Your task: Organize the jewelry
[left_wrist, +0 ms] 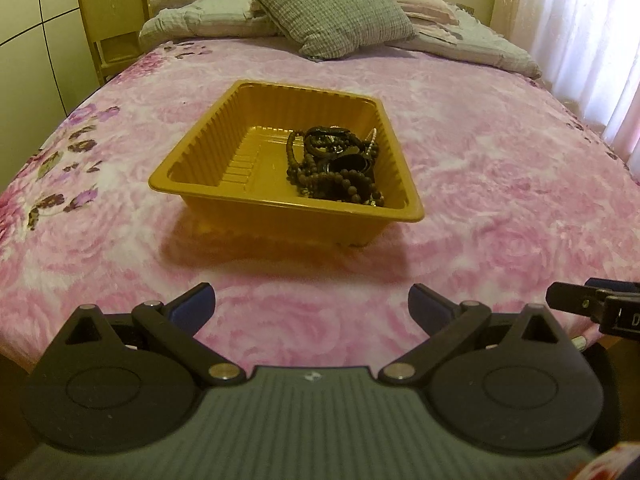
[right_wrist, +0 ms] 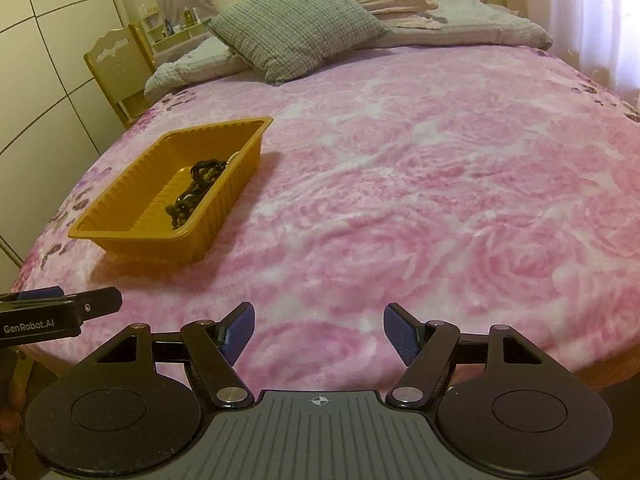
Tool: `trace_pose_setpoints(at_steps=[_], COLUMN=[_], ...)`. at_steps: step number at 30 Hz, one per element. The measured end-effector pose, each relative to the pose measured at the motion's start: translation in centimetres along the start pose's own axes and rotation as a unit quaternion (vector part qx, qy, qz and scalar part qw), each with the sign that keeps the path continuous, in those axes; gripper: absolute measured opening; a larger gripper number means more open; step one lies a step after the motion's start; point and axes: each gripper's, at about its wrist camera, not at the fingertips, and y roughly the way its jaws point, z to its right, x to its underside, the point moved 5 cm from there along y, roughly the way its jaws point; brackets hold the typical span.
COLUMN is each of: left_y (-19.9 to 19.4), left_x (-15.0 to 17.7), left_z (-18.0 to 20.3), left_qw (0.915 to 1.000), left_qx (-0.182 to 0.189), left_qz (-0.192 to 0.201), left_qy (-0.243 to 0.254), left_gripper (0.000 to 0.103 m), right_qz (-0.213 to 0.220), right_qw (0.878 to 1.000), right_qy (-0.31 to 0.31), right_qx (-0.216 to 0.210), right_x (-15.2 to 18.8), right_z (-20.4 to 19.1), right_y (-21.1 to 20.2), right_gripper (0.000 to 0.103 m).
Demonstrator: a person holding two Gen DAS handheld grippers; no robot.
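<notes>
A yellow ribbed plastic tray (left_wrist: 192, 176) sits on the pink floral bedspread (left_wrist: 500, 184). A tangled pile of dark beaded jewelry (left_wrist: 336, 164) lies in its right half. In the right wrist view the tray (right_wrist: 120, 236) is at the left with the jewelry (right_wrist: 196, 188) inside. My left gripper (left_wrist: 312, 304) is open and empty, near the bed's front edge, short of the tray. My right gripper (right_wrist: 318, 328) is open and empty over the bedspread (right_wrist: 440, 200), to the right of the tray. Each gripper shows at the edge of the other's view.
A grey checked cushion (left_wrist: 328, 8) and folded bedding lie at the head of the bed. A yellow wooden chair (left_wrist: 112, 20) stands at the far left. A curtain (left_wrist: 592, 40) hangs at the right. Wardrobe panels (right_wrist: 40, 80) stand on the left.
</notes>
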Motion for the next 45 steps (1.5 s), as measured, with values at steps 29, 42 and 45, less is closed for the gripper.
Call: trace_pose_setpoints(at_steps=[29, 42, 45], left_y=[0.2, 0.3, 0.4], left_x=[0.2, 0.1, 0.1], left_z=[1.3, 1.5, 1.5], left_qw=[0.9998, 0.9998, 0.9998], left_qx=[0.003, 0.004, 0.004], left_qz=[0.003, 0.004, 0.004], left_qy=[0.019, 0.020, 0.021], left_gripper=[0.102, 0.102, 0.102], right_qz=[-0.008, -0.008, -0.009], right_qw=[1.000, 1.000, 1.000], right_qy=[-0.012, -0.012, -0.012], right_qx=[0.003, 0.003, 0.004], right_x=[0.4, 0.4, 0.4], right_z=[-0.2, -0.2, -0.2], right_y=[0.1, 0.2, 0.2], right_gripper=[0.071, 0.071, 0.071])
